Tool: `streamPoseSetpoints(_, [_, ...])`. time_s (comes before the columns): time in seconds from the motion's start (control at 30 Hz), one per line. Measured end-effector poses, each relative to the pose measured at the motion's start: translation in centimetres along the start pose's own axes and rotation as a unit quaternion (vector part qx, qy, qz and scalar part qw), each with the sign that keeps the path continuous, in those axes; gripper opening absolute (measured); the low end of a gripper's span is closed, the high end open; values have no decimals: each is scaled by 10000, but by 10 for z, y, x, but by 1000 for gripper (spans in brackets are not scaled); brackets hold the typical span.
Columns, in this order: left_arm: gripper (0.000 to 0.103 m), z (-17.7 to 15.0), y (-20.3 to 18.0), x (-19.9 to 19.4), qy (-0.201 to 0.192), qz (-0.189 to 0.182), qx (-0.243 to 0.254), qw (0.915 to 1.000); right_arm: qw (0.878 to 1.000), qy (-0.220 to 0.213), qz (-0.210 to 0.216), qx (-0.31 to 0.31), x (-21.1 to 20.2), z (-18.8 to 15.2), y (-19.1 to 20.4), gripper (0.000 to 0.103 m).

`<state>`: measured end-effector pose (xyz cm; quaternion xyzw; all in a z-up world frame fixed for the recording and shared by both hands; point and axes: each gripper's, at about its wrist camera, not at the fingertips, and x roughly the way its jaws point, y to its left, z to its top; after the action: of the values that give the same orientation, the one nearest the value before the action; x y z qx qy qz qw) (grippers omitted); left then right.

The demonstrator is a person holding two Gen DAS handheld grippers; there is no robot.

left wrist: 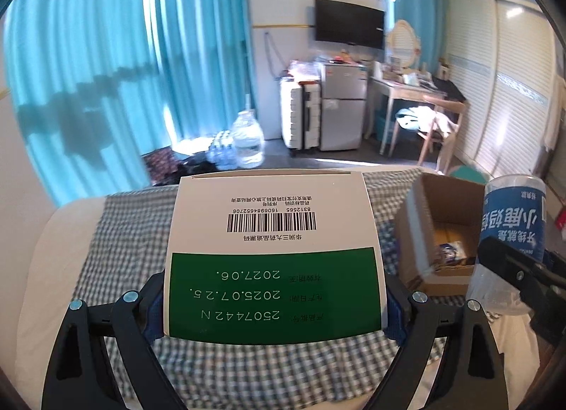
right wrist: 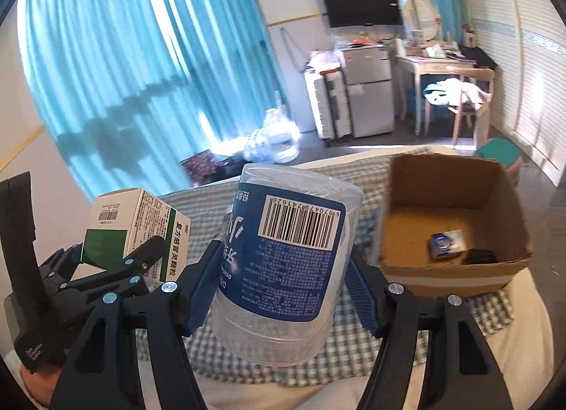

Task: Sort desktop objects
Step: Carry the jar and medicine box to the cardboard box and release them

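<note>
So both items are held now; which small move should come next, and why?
Probably carry the right hand-held gripper a little rightward, over the open cardboard box, before releasing. It is shut on the clear dental floss tub, which hangs left of the box, over the checked cloth. The left hand-held gripper can hold its medicine box meanwhile.
</note>
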<state>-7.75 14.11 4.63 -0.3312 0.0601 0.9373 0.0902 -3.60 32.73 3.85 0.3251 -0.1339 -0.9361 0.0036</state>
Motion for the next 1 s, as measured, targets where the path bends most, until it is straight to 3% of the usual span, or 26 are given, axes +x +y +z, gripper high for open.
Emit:
streamPoseSetpoints(0.2, [93,14,-42,27,180,-420,65,9989,9990,-28,-325,301,3,12,-53,66])
streamPoseSetpoints(0.37, [93,21,-85,45,185,-636,402,9970,9972,-17,-502,558,12,19,-98,66])
streamPoseSetpoints(0.77, [93,19,-192,101,531,-1521,987,9820,9866,165,-1180,1116,35,32,-206,66])
streamPoseSetpoints(1.0, [93,19,-235,136,612,-1671,1133,9775,9809,363,-1365,1337,49,30,-248,66])
